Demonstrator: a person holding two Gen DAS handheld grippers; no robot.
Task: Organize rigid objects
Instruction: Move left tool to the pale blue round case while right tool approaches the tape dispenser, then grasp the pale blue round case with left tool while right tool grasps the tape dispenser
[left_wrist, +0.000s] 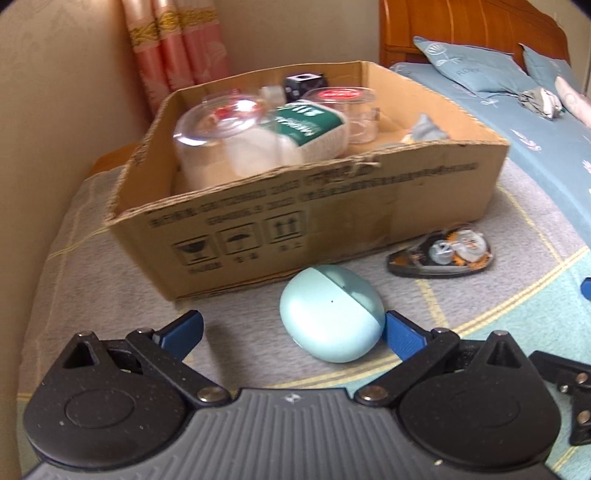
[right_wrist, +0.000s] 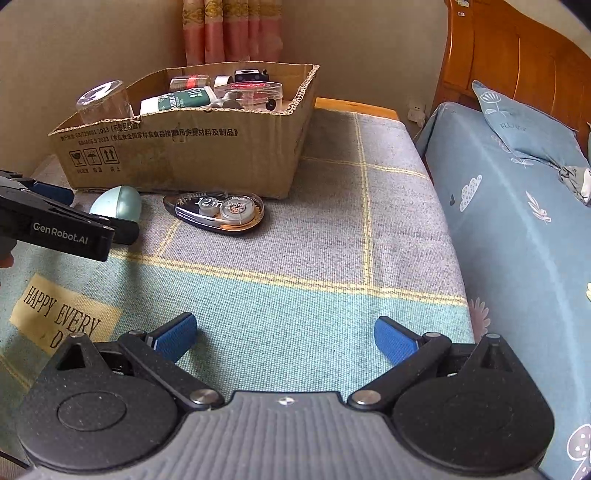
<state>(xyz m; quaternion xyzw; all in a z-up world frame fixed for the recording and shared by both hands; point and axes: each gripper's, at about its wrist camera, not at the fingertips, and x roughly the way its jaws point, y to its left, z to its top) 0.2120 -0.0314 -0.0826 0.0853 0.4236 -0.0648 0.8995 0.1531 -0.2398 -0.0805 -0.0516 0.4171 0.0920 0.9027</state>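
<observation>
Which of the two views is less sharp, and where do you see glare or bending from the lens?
Left wrist view: motion-blurred, so the print on the cardboard box is unreadable; glare sits on the clear lid. Right wrist view: sharper, the correction tape label and the box print show clearly. Both views: fisheye bending curves the edges, with dark corners.

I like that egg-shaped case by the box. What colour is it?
The egg-shaped case is pale mint blue-green, its smaller section slightly darker. The left wrist view shows it best.
</observation>
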